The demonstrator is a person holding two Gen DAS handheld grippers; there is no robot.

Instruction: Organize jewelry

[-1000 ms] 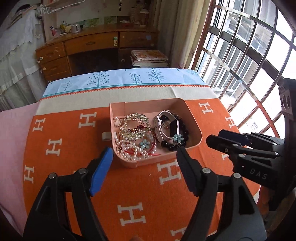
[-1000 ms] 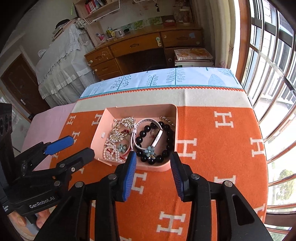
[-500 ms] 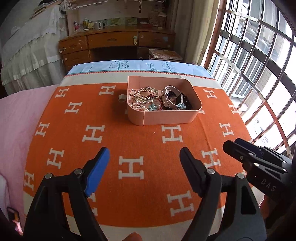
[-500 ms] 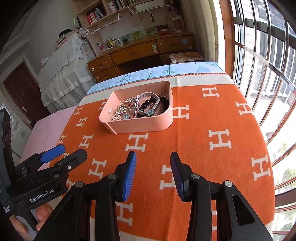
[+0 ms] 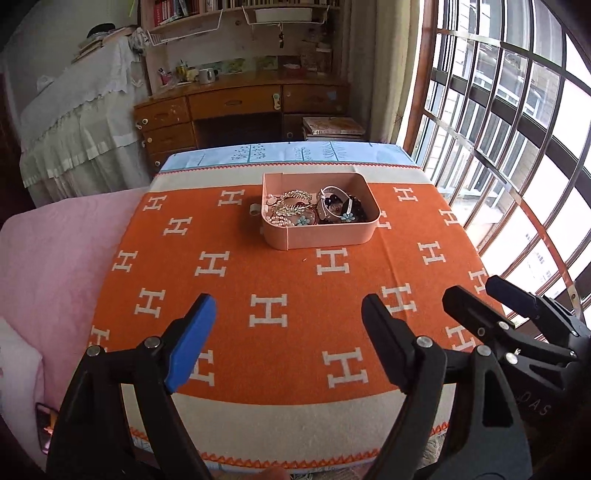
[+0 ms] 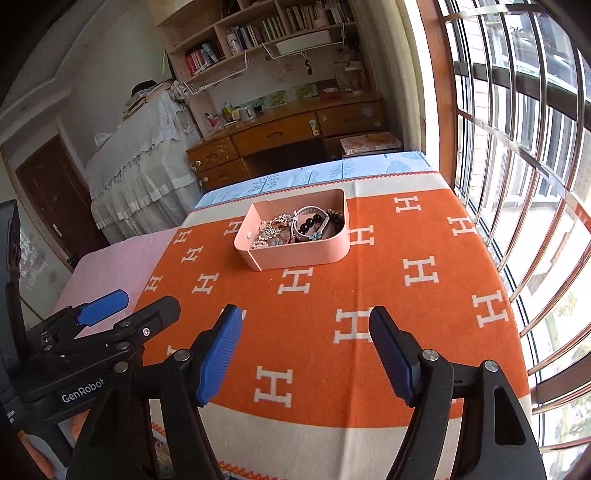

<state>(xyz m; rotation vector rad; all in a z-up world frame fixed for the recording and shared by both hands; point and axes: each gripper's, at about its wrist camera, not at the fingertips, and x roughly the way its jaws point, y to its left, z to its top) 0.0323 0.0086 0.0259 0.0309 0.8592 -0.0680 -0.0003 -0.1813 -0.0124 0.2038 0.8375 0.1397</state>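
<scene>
Left wrist view has the left tongs (image 5: 288, 325) spread wide with nothing between them, hanging above the near part of the surface (image 5: 280, 280), which is draped in an orange blanket patterned with white H letters. Well ahead of those tongs, slightly to their right, sits a pink box (image 5: 325, 234), lid off, on the far half of the blanket. Its contents are heaped together: a pearl strand (image 5: 280, 220) and a gold leaf-shaped piece (image 5: 293, 205) fill the side left of the tongs' line, a black bead bracelet (image 5: 354, 210) with a small blue flower (image 5: 346, 216) and a white strap (image 5: 327, 205) fill the right side. Just outside the box's left wall a small pale ring-like item (image 5: 254, 209) lies on the blanket; I cannot tell what it is.

From the right wrist view, the right tongs (image 6: 306, 345) are likewise wide apart and gripping nothing, with the same box ahead of them and a little to the left. Left tongs show at this view's lower left, beside the right pair and apart from it. Beyond the surface stand a wooden desk (image 6: 288, 136) and bookshelves (image 6: 266, 29); a barred window (image 6: 517, 147) runs along the right.
</scene>
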